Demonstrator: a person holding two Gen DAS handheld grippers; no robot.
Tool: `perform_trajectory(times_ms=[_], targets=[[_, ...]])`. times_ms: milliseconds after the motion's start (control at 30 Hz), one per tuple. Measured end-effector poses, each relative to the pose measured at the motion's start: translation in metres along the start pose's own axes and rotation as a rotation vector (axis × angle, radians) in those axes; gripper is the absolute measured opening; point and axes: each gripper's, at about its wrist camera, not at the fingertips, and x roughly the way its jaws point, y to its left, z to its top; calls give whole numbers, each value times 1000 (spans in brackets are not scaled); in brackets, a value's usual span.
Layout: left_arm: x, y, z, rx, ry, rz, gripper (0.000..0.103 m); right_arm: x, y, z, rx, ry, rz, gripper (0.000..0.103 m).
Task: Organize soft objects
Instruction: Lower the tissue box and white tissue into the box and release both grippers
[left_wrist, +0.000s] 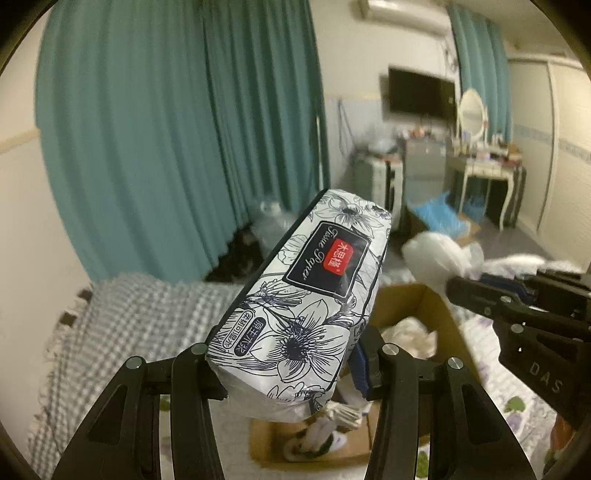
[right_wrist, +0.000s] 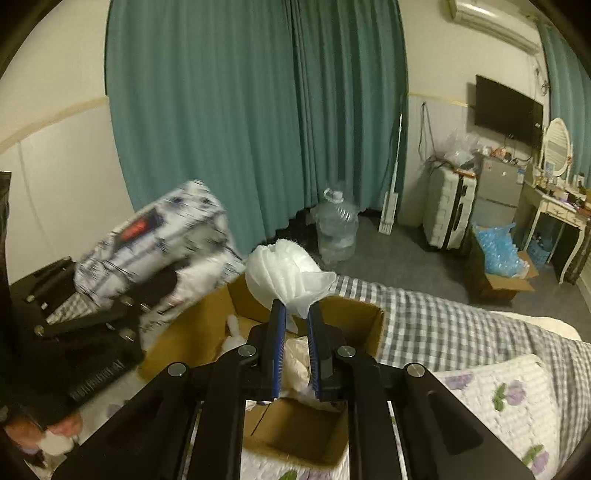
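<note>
My left gripper (left_wrist: 286, 360) is shut on a tissue paper pack (left_wrist: 314, 288), white with a dark flower print and a red label. It holds the pack tilted above an open cardboard box (left_wrist: 439, 314) on the bed. The pack shows blurred in the right wrist view (right_wrist: 155, 236). My right gripper (right_wrist: 295, 314) is shut on a bunched white soft cloth (right_wrist: 284, 273) and holds it above the same box (right_wrist: 354, 317). The cloth (left_wrist: 432, 254) and the right gripper (left_wrist: 465, 288) also show in the left wrist view. The box holds white soft items (left_wrist: 410, 336).
The box sits on a bed with a grey checked blanket (right_wrist: 443, 325) and a floral cover (right_wrist: 509, 402). Teal curtains (right_wrist: 258, 110) hang behind. On the floor stand a water jug (right_wrist: 338, 229), a suitcase (right_wrist: 447, 206) and a box of blue bags (right_wrist: 498, 254).
</note>
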Motion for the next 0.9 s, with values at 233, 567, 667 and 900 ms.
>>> perform_trajectory(times_ms=[233, 567, 667, 900], targets=[[64, -17, -29, 24, 126, -1, 48, 58, -16, -16, 22, 87, 9, 11], [64, -26, -52, 41, 177, -34, 62, 57, -28, -22, 89, 61, -13, 75], [49, -26, -45, 49, 154, -30, 62, 35, -30, -16, 109, 33, -21, 75], [-28, -19, -4, 40, 15, -34, 62, -53, -19, 7, 101, -62, -62, 75]])
